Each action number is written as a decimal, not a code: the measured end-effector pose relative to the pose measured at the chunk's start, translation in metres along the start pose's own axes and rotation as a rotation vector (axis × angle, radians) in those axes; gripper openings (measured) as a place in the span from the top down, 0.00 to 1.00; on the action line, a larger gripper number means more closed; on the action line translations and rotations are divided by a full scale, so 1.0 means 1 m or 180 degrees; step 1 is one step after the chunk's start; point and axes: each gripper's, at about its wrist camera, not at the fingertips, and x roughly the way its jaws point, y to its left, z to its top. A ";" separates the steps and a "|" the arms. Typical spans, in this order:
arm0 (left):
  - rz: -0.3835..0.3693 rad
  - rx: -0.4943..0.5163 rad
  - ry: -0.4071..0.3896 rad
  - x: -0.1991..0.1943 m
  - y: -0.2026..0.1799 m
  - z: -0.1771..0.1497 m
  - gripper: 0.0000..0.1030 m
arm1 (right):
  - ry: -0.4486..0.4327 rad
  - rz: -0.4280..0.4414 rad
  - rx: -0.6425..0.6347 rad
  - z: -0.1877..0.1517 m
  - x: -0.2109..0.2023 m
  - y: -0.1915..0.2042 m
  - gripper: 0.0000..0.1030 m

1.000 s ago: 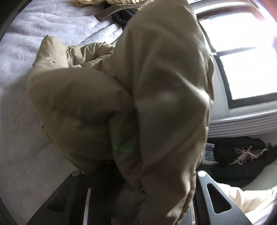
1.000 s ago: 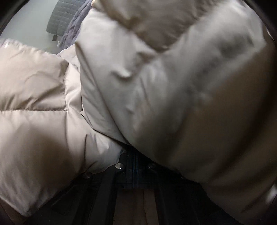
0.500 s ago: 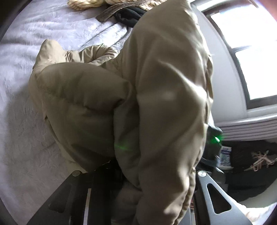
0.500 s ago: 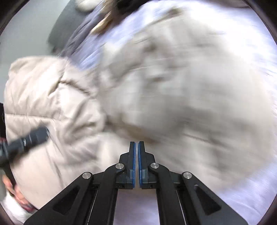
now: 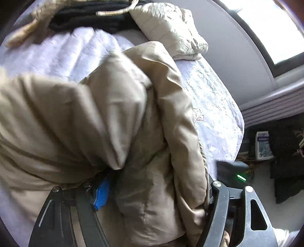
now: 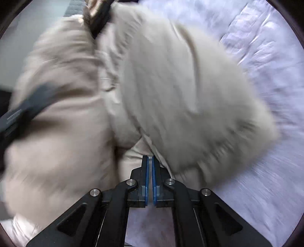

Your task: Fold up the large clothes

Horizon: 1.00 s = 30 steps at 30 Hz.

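Observation:
A bulky beige puffer jacket [image 5: 114, 114] lies bunched on the white quilted bed [image 5: 214, 106]. My left gripper [image 5: 157, 186] is opening its jaws around a thick fold of the jacket. The blue left pad [image 5: 100, 193] shows, with a dark gap beside it. In the blurred right wrist view the jacket [image 6: 180, 85] fills the middle over the bed [image 6: 266, 57]. My right gripper [image 6: 150, 157] sits just short of the jacket's edge, its jaws starting to open. Only a thin slit shows between them, with nothing in it. The left gripper's body [image 6: 24, 112] crosses at the left.
A second pale quilted garment [image 5: 171, 28] lies folded at the bed's far end, beside dark clothes [image 5: 85, 17]. A window [image 5: 266, 22] and ribbed radiator [image 5: 275, 102] are on the right. A box [image 5: 263, 144] and dark items [image 5: 285, 152] sit on the floor.
The left jaws have spread apart, and the jacket they held up now rests lower on the bed. The right gripper let go of the jacket and drew back from it.

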 end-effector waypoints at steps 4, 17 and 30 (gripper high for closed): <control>-0.0016 -0.0236 0.0061 0.006 0.003 0.020 0.27 | -0.0318 -0.0070 -0.0161 -0.013 -0.059 0.011 0.11; 0.0115 -0.0001 0.0048 -0.036 0.020 0.056 0.21 | -0.0610 -0.0416 -0.0701 -0.020 -0.032 0.101 0.92; 0.1249 0.0166 -0.0479 -0.008 0.062 0.080 0.21 | -0.0739 -0.0408 0.0153 -0.020 -0.041 0.009 0.89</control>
